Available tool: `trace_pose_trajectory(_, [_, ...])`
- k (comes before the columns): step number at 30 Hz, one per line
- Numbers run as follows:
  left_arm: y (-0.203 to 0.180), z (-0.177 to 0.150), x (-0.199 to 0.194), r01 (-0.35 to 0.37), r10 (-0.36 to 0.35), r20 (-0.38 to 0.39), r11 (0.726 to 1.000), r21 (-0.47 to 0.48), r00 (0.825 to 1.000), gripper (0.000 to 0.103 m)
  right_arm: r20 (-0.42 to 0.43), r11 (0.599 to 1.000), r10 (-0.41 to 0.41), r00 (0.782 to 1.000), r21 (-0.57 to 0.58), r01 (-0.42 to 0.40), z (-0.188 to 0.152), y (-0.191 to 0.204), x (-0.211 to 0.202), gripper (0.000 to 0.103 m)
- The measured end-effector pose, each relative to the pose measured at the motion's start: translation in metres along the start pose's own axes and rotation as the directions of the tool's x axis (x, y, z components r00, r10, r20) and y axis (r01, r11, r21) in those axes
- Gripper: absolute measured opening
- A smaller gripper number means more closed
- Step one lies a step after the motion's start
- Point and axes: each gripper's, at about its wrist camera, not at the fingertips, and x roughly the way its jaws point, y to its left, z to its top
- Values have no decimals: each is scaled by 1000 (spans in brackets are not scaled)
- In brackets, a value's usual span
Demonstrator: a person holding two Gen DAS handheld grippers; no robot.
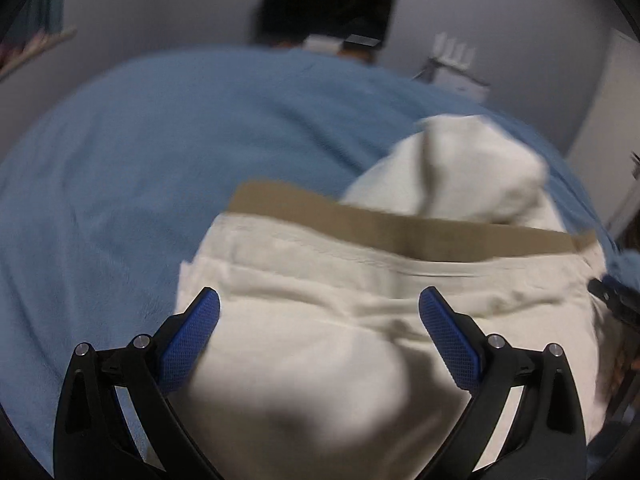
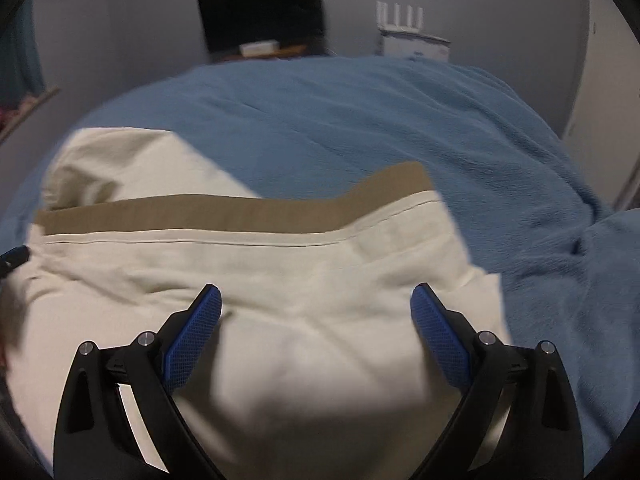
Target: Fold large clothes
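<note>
Hovering released over cream trousers [image 1: 328,320] on the bed [image 1: 120,152], left hand-held gripper [image 1: 320,320] and right hand-held gripper [image 2: 316,316]; a shallow pinch could slip, undoing the fold.

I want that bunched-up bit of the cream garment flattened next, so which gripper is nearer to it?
Left, probably: the bunched part rises just beyond the open left gripper, on the right gripper's far side.

blurred: far cream fold [image 1: 460,168] | cut off: garment [image 2: 280,340] at lower edge | blurred: dark screen [image 1: 326,4]
</note>
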Motion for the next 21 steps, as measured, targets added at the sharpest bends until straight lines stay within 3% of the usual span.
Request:
trace_pose_trajectory(3, [1, 2, 21, -51, 53, -66, 999, 18, 996, 93, -72, 999, -38, 997, 16, 40, 5, -11, 25, 91])
trace_pose_trajectory(6, [-10, 3, 35, -118, 125, -67, 988, 104, 990, 98, -78, 998, -64, 995, 7, 65, 9, -14, 39, 91])
trace_pose_trajectory(8, [-8, 5, 42, -137, 144, -67, 986, 99, 987, 98, -81, 998, -47, 996, 35, 50, 8, -20, 48, 91])
trace_pose_trajectory(16, [13, -3, 34, -86, 87, -37, 996, 23, 996, 98, -37, 989, 35, 999, 148, -29, -14, -40, 50, 89])
trace_pose_trajectory(18, [5, -6, 17, -127, 127, 5, 990, 55, 992, 96, -40, 991, 23, 999, 129, -18, -15, -36, 44, 89])
trace_pose_trajectory(21, [-9, -16, -23, -67, 57, 92, 992, 103, 994, 96, -15, 993, 17, 1000, 118, -15, -20, -34, 19, 89])
